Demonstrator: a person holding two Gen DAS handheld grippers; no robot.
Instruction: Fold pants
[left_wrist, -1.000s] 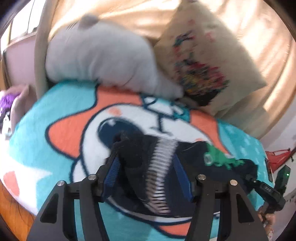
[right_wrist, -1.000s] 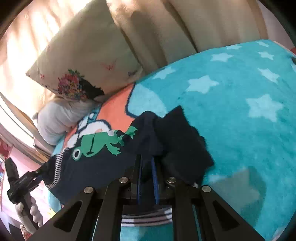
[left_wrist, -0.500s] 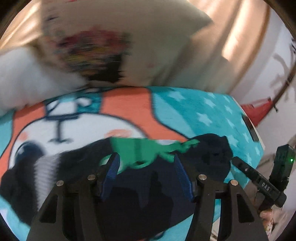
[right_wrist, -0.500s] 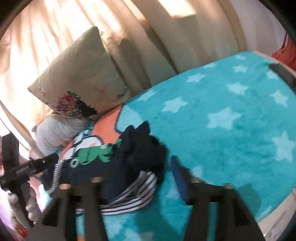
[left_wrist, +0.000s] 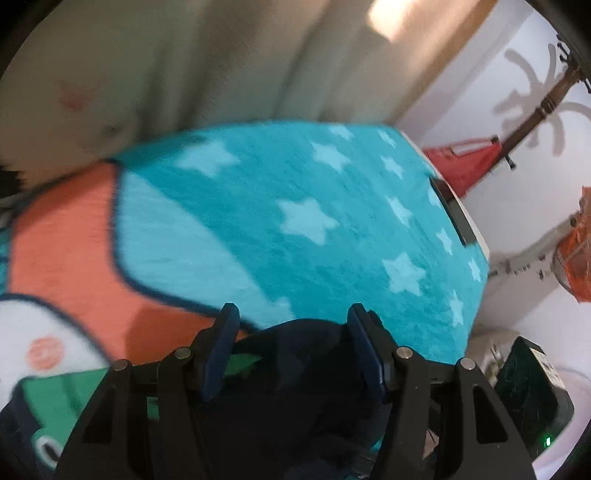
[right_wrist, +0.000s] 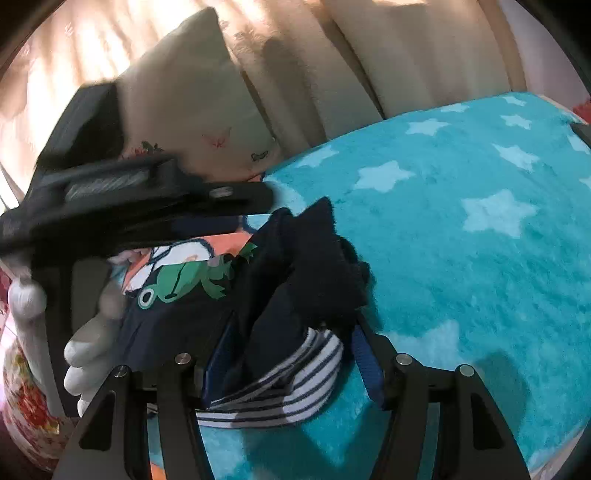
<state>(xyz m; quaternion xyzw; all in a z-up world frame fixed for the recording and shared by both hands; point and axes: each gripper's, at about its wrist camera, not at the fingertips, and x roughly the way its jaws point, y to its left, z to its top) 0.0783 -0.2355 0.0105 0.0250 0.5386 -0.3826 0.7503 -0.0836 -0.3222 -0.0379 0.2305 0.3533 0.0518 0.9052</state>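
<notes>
Open starred blanket (right_wrist: 480, 258) right of bunched pants (right_wrist: 295, 277), pillow (right_wrist: 192, 110) blocking behind

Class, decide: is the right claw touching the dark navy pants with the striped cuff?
Cannot tell. In the right wrist view the open right claw straddles the dark navy pants at the striped cuff, with cloth overlapping both blue pads, but neither contact nor a gap shows plainly.

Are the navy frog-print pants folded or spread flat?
Folded: the navy frog-print pants lie bunched in overlapping layers on the teal star blanket, striped cuff doubled over.
</notes>
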